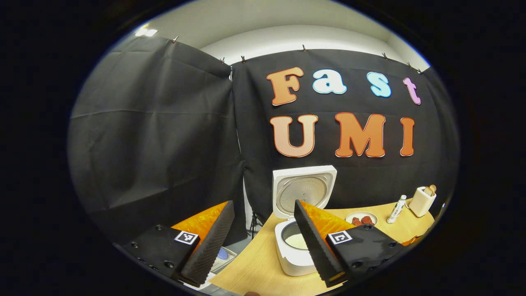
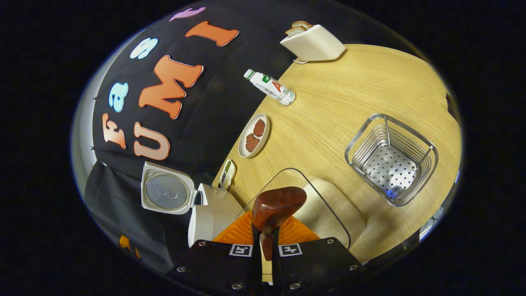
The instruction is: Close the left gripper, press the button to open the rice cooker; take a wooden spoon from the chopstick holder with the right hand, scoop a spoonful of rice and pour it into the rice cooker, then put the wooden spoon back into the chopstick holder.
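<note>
Above the clear rice tub [image 2: 328,205], right gripper [image 2: 267,242] clamps the brown wooden spoon [image 2: 277,207]; left gripper [image 1: 263,238] gapes wide beside the lid-up white rice cooker [image 1: 302,193]. Scooping comes next.

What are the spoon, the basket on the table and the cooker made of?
The spoon looks like dark reddish-brown wood with a glossy varnish; its bowl catches the light. The basket seems to be shiny metal, probably steel: thin wire walls and a perforated floor. The rice cooker looks like smooth white plastic, its open lid lined with a dull grey metal-like plate.

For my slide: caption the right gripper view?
Right gripper holds wooden spoon over rice container.
</note>
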`<state>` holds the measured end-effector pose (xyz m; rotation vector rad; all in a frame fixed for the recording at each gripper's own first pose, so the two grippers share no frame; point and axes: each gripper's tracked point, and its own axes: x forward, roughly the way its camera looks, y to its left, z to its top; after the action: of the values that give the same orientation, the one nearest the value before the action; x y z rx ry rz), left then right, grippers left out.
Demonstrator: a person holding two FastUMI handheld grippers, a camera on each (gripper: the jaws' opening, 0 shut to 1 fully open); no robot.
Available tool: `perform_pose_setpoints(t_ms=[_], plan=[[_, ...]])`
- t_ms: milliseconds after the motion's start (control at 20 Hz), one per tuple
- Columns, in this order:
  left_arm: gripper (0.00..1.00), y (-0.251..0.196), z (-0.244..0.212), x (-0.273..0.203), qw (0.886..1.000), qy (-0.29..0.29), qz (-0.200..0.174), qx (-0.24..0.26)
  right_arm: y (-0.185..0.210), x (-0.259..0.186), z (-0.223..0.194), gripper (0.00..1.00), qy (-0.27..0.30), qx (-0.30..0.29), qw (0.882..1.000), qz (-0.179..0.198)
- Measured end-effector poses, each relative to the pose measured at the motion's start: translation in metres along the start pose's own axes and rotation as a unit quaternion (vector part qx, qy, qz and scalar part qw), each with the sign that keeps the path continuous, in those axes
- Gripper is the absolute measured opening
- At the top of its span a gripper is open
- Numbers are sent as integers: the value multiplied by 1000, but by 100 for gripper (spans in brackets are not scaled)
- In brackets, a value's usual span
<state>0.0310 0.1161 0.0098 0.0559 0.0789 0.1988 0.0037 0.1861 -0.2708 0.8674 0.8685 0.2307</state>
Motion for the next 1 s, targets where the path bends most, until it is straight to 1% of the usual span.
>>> perform_pose_setpoints(t_ms=[100, 300, 500, 800, 1000], plan=[[99, -2, 1, 2, 1000, -3, -1, 4, 7, -3, 8, 9, -7, -3, 1000, 4], [99, -6, 0, 8, 1000, -1, -4, -1, 28, -13, 16, 9, -11, 22, 999, 30], [99, -8, -7, 14, 1000, 11, -6, -4, 46, -18, 20, 9, -11, 39, 999, 35], [99, -12, -8, 20, 1000, 13, -17, -8, 92, -27, 32, 9, -12, 58, 995, 76], [99, -19, -14, 23, 999, 20, -29, -14, 122, -24, 32, 9, -5, 57, 994, 94]])
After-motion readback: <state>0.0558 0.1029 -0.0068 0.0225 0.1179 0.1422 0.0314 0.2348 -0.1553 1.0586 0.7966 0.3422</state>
